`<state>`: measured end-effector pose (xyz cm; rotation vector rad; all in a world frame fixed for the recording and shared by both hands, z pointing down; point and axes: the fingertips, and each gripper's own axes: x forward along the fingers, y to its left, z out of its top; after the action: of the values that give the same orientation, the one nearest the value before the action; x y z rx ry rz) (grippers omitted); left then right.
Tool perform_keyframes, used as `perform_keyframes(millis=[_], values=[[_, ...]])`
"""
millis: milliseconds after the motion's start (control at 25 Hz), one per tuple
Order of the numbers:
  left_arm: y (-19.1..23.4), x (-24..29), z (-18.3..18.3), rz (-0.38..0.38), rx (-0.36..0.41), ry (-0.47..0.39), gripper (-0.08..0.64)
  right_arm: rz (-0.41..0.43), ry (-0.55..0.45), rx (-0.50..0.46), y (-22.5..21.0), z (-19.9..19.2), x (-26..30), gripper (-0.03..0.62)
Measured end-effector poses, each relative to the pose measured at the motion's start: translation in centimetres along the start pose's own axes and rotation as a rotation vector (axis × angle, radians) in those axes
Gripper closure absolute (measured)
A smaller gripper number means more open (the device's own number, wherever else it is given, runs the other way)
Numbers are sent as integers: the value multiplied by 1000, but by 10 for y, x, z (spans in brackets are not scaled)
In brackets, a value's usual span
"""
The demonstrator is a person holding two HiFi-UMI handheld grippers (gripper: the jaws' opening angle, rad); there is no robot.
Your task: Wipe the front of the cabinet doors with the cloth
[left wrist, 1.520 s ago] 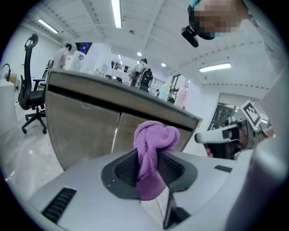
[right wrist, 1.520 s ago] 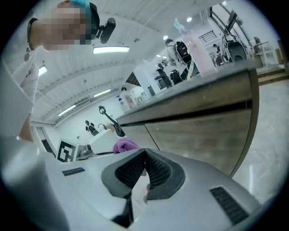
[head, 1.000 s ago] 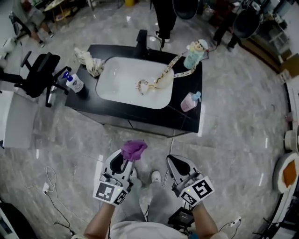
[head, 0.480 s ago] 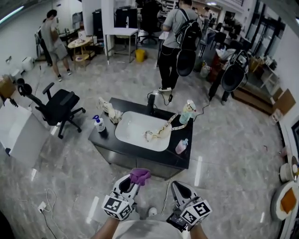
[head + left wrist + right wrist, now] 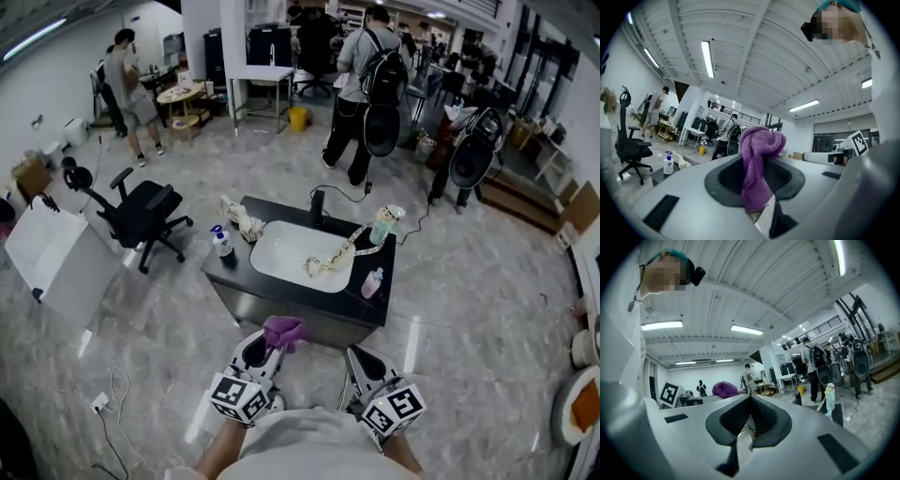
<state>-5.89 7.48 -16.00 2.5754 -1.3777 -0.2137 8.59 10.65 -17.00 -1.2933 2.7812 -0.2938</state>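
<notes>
A black cabinet [image 5: 281, 319] with a white basin top stands in front of me, its grey front facing my grippers. My left gripper [image 5: 269, 351] is held low before it, shut on a purple cloth [image 5: 284, 331] that bunches above the jaws. In the left gripper view the purple cloth [image 5: 757, 168] hangs between the closed pads and points up toward the ceiling. My right gripper [image 5: 361, 367] is beside it, shut with nothing in it [image 5: 750, 416]. The purple cloth [image 5: 725, 389] also shows at the left of the right gripper view. Neither gripper touches the cabinet.
On the top sit a spray bottle [image 5: 221, 242], a crumpled rag [image 5: 242, 220], a pink bottle [image 5: 373, 282] and a teal figure bottle [image 5: 384, 225]. An office chair [image 5: 145, 211] and a white board [image 5: 56, 262] stand left. People walk behind. A cable [image 5: 112, 394] lies on the floor.
The view has lifted and pulled back, so the cabinet looks smaller and farther and more of the room shows. Both grippers keep their pose, the left still holding the cloth.
</notes>
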Motion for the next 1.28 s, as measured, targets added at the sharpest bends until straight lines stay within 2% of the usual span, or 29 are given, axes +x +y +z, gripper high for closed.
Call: perform_keyframes(millis=[80,160,520,800,1280], values=[[-11,-4,4,2,-1,-9,454,23,-2,-50,7,8,-3,565],[-19,-8,4,12,6,-14,454,33,-9,-62,5,11,-8,565],[-40,-25,-4,91,24,-6,454,84,-18,12,-5,5,-28,565],[-60,-25,-16,125,11,-14,454,141,16,7,-6,-5,-44,565],[-74,-30,-19,159,7,-21,453,166,25,13,-12,-3,-52,565]])
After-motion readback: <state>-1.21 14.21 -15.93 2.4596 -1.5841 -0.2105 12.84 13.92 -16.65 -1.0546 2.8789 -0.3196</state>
